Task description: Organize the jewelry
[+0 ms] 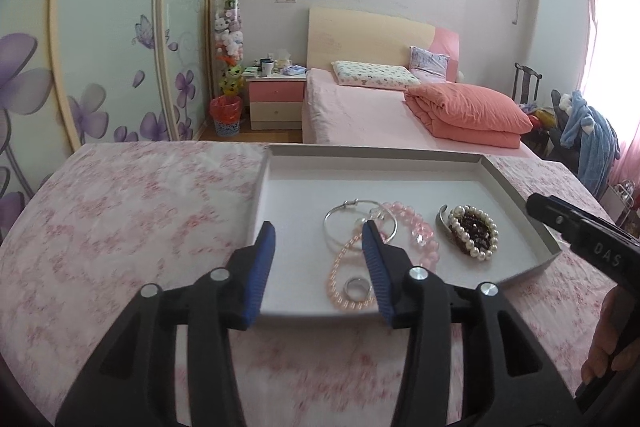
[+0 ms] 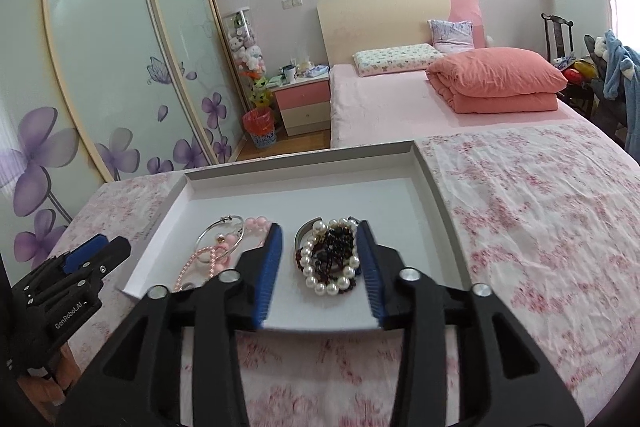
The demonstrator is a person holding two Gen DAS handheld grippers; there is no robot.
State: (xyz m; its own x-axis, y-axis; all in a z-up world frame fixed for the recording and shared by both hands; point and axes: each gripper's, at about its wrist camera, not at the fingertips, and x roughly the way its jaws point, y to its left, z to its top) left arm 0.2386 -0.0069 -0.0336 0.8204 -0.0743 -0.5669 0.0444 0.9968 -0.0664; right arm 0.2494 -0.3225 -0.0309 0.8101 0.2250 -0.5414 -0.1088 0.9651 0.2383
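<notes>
Jewelry is seen heaped unsorted in the tray (image 1: pixel 516 183), nothing is judged organized yet, and both the left gripper (image 1: pixel 319 239) and right gripper (image 2: pixel 320 241) are held spread, empty.

A home bedroom: a made bed (image 1: pixel 360 107), nightstand (image 1: pixel 276 99), and floral sliding wardrobe (image 1: pixel 100 47).

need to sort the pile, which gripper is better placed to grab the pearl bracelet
Right. The right gripper is open with the pearl bracelet framed between its fingers; the left gripper faces the silver bangle instead.
</notes>
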